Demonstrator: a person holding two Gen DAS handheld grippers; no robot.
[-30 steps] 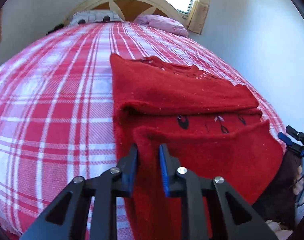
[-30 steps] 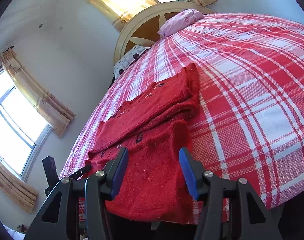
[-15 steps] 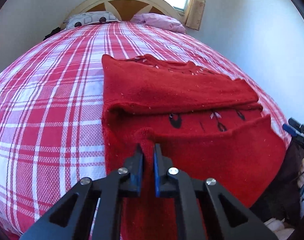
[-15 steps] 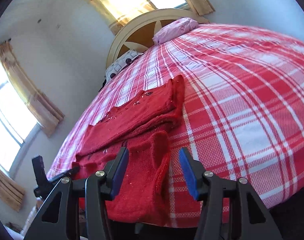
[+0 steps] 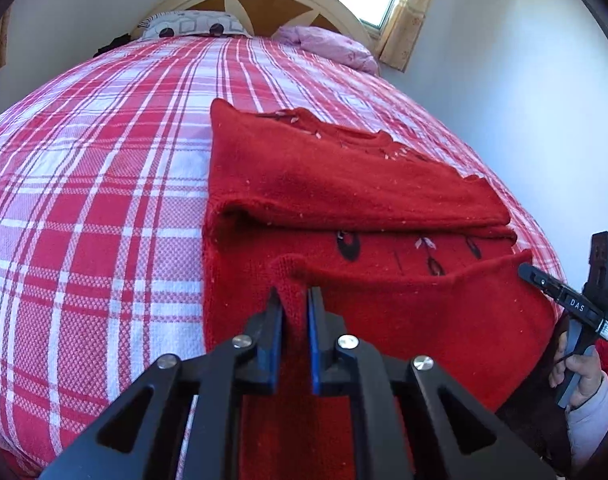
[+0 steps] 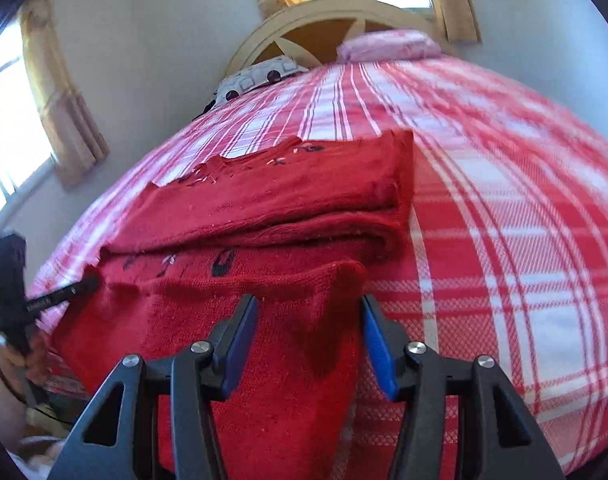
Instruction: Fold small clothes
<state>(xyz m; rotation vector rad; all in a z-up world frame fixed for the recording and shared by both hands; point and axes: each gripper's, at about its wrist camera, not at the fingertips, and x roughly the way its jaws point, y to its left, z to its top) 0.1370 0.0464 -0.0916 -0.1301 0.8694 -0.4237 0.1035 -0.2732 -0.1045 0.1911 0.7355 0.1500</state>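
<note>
A small red knit sweater (image 5: pixel 344 184) lies on the plaid bed, its far part folded over toward me. My left gripper (image 5: pixel 294 300) is shut on the sweater's near left edge, red fabric pinched between the blue pads. In the right wrist view the same sweater (image 6: pixel 284 200) fills the middle. My right gripper (image 6: pixel 310 312) is open, its blue pads on either side of the sweater's near right corner without closing on it. The other gripper's tip (image 6: pixel 64 290) touches the sweater's left corner there.
The bed has a red and white plaid cover (image 5: pixel 104 200), with a patterned pillow (image 5: pixel 192 28), a pink pillow (image 5: pixel 328 44) and an arched headboard (image 5: pixel 264 0) at the far end. A wall runs along the right side (image 5: pixel 524 80). Curtained windows show in the right wrist view (image 6: pixel 60 120).
My left gripper closed on the sweater's near edge. My right gripper stayed open and swung to face the bed more squarely, closer over the sweater's near right corner.
</note>
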